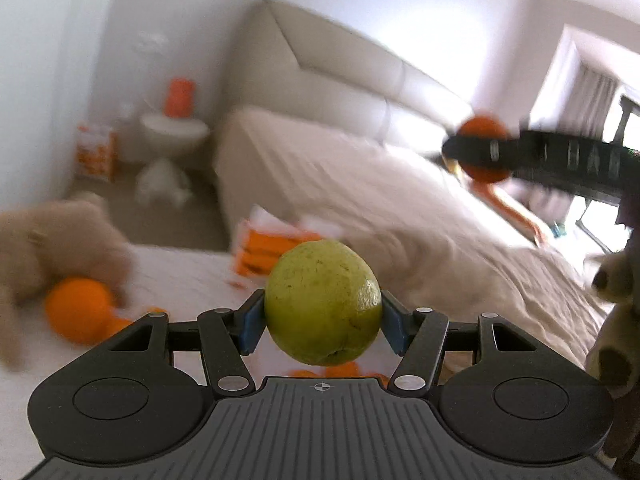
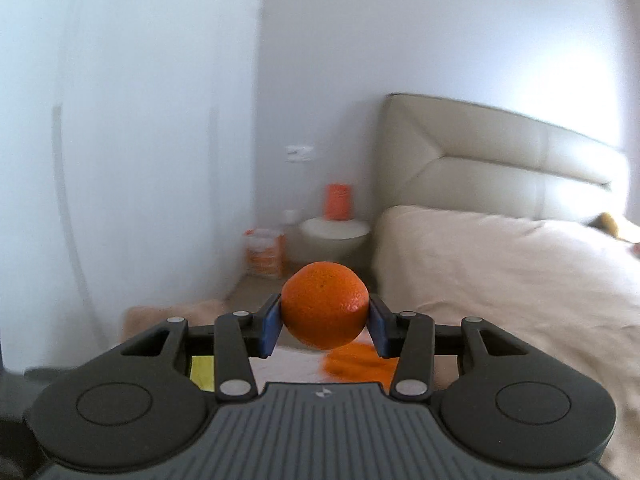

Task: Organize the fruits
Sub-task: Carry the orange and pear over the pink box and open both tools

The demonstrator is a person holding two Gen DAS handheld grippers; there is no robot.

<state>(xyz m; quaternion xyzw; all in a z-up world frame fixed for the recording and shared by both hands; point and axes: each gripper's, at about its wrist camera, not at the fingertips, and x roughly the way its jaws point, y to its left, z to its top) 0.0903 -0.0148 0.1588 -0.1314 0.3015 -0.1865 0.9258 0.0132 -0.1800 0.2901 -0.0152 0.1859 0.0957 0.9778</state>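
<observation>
My left gripper is shut on a yellow-green round fruit, held in the air above a white surface. My right gripper is shut on an orange, also held up in the air. The right gripper shows side-on in the left wrist view, high at the right, with the orange between its fingers. Another orange lies on the white surface at the left. More orange fruit lies blurred below the right gripper.
A beige bed with a padded headboard fills the right. A round white side table with an orange container stands in the corner. A tan plush toy sits left, another plush at the right edge. An orange-and-white box stands ahead.
</observation>
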